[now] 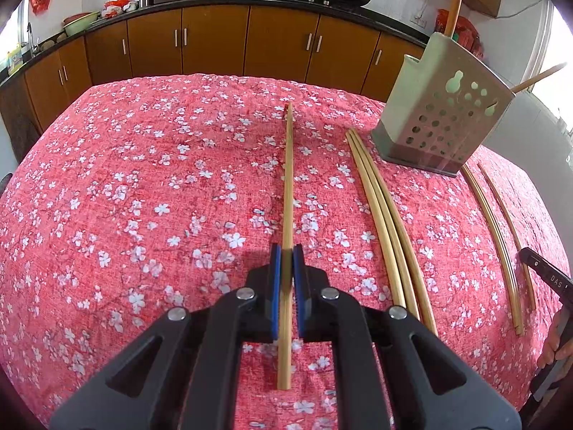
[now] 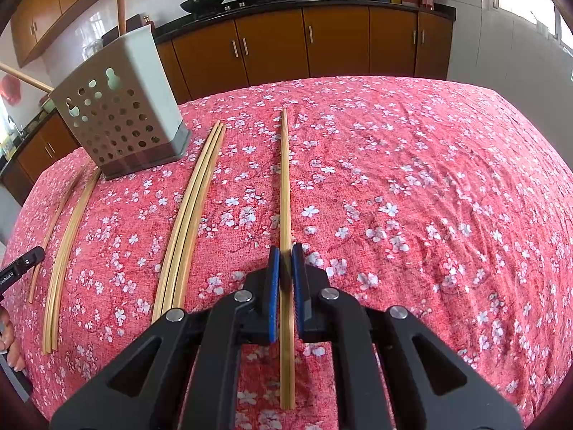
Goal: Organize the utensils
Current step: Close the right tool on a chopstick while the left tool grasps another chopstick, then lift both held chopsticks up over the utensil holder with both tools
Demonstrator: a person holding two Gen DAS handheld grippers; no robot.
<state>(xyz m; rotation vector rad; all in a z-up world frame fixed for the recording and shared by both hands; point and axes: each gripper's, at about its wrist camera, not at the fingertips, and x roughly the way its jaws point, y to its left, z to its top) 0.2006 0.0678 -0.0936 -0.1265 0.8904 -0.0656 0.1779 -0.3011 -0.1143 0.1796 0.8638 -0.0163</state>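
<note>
Two claws [image 1: 286, 254] [image 2: 285, 252] each clamp a chopstick [image 1: 288, 186] [image 2: 285, 186].

My views are bright with daylight from the window [image 2: 526, 3], glare there; fisheye bends the edges, corners go black, and my close pads [image 1: 275, 286] blur slightly.

1. Chopstick holder [image 1: 442, 122]: inside hidden behind perforated wall; contents seen only as two sticks rising out.
2. Upright stick [image 1: 456, 0]: top cut off by upper edge.
3. Other gripper [image 1: 551, 279]: mostly cut off at right edge; jaws unseen.
4. Hand [image 2: 9, 340]: cut off at left edge.
5. Countertop items [image 1: 118, 7]: too small and blurred to identify.
</note>
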